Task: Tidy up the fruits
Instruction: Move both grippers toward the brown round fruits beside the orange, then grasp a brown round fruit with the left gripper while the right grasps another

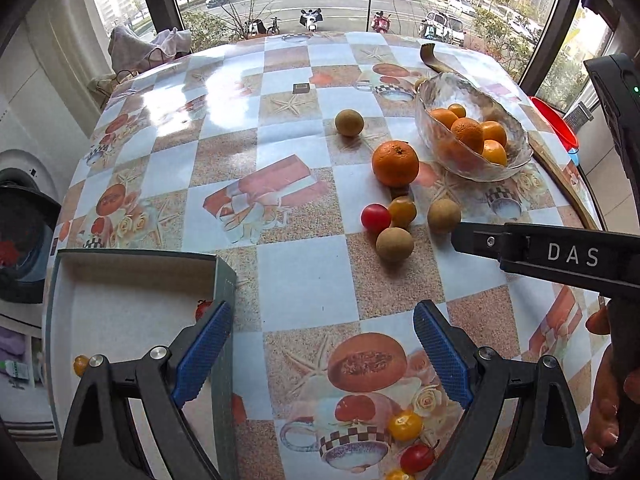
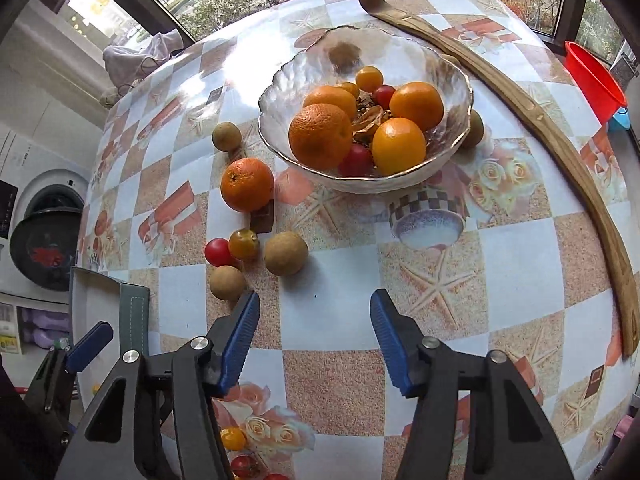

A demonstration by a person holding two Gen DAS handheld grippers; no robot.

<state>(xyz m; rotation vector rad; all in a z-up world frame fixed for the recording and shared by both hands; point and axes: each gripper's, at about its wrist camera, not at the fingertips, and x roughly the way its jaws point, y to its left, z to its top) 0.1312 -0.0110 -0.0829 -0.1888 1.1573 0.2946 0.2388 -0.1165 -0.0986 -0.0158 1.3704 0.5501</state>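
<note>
A glass bowl (image 2: pixel 452 80) (image 1: pixel 516 128) holds several oranges and small tomatoes. On the table beside it lie a loose orange (image 2: pixel 247 184) (image 1: pixel 395 163), a red cherry tomato (image 2: pixel 218 252) (image 1: pixel 375 218), a yellow tomato (image 2: pixel 244 244) (image 1: pixel 402 212) and brown longans (image 2: pixel 285 253) (image 1: pixel 444 216). A grey box (image 1: pixel 132 280) (image 2: pixel 134 312) stands at the front left with small tomatoes in it. My left gripper (image 1: pixel 322 344) is open and empty, straddling the box's right wall. My right gripper (image 2: pixel 314 332) is open and empty, just short of the loose fruit.
A long wooden tray (image 2: pixel 560 136) curves along the table's right edge. A red basin (image 2: pixel 592 76) stands beyond it. Small tomatoes (image 1: pixel 405 425) lie near the front edge. A small dark square (image 1: pixel 301 88) lies mid-table. A washing machine (image 2: pixel 48 232) is at the left.
</note>
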